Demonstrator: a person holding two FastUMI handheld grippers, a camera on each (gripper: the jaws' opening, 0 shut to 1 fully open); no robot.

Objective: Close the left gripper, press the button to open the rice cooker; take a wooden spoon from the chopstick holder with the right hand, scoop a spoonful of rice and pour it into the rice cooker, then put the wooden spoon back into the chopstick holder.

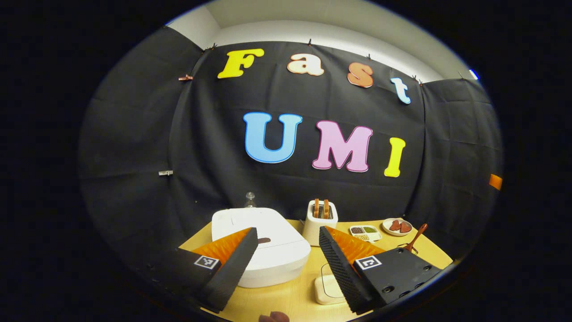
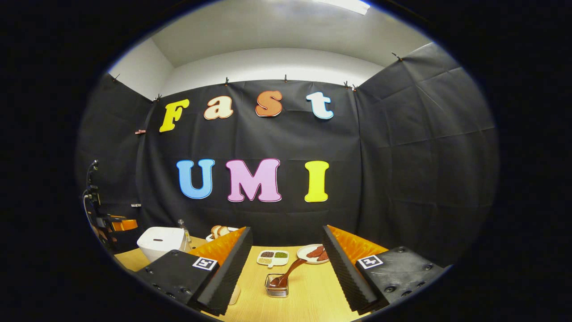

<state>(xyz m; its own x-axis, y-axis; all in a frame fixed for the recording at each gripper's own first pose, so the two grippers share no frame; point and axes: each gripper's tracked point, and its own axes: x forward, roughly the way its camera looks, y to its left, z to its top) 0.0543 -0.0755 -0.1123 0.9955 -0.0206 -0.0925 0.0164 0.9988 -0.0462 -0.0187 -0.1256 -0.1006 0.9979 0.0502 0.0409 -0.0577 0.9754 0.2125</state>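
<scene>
The white rice cooker (image 1: 268,250) sits with its lid down just ahead of my left gripper (image 1: 288,229), which is open above the table; a small dark button (image 1: 263,240) shows on the lid's front. In the right gripper view the cooker (image 2: 160,241) stands at the left. The wooden spoon (image 2: 289,271) leans in the metal chopstick holder (image 2: 276,286), straight ahead of my open right gripper (image 2: 287,231) and low between its fingers. A white divided dish of grains (image 2: 272,257) lies behind the holder. The spoon (image 1: 418,236) also appears at the right of the left gripper view.
A white toaster (image 1: 320,221) with two slices stands right of the cooker. A plate of reddish pieces (image 1: 397,226) is beside the divided dish (image 1: 365,232). A flat white square (image 1: 328,288) lies near the table's front. A plate of bread (image 2: 221,231) and a bottle (image 2: 182,229) stand behind the cooker.
</scene>
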